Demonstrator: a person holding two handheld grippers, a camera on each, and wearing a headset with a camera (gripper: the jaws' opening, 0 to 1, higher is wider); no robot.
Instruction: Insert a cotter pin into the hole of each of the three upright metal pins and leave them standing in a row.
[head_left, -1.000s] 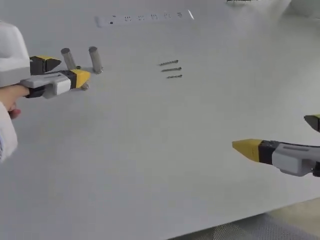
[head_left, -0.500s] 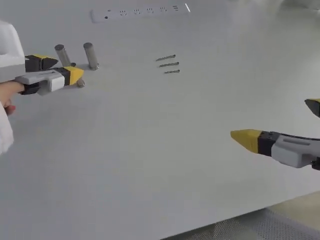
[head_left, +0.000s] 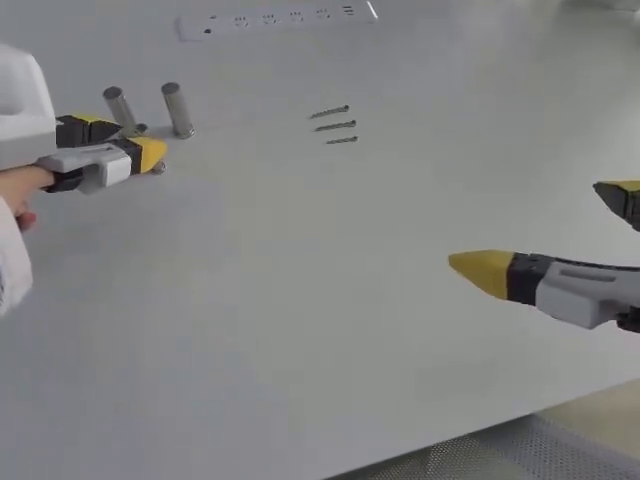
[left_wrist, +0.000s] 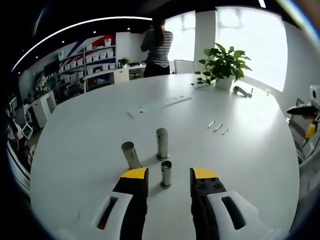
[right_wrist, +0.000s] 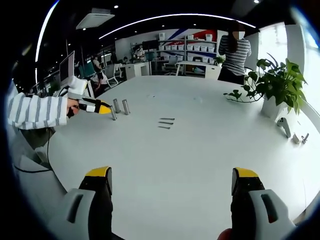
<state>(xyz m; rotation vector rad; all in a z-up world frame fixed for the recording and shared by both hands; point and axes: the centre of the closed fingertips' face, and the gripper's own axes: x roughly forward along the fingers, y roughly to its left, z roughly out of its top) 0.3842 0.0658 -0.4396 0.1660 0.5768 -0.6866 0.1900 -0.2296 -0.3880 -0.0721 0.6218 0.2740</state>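
Found the left gripper (head_left: 140, 138) (left_wrist: 169, 175) low over the white worktop (head_left: 300, 300), far out at the left of the head view, gripped by a hand (head_left: 15, 190), with jaws spread. Saw in the left gripper view the nearest metal pin (left_wrist: 166, 173) standing upright in the gap between the two yellow jaw tips, with no contact visible on either side. Noted two more metal pins (left_wrist: 162, 143) (head_left: 175, 108) just beyond it, both upright, close to each other and to the first yet apart. Could make out only the foot of the nearest one in the head view, below the lower jaw tip. Found three cotter pins (head_left: 335, 126) (left_wrist: 218, 127) (right_wrist: 165, 123) lying flat on the worktop, parallel and side by side in a short row, well apart from the metal pins and from both grippers. Saw a white power strip (head_left: 270, 20) farther back on the worktop. Found the right gripper (head_left: 523, 225) (right_wrist: 171, 173) at the near right, above bare worktop, with jaws spread wide and holding nothing. Caught in the right gripper view a striped sleeve (right_wrist: 35, 110) behind the left gripper and a potted plant (right_wrist: 272, 85) off to the right.
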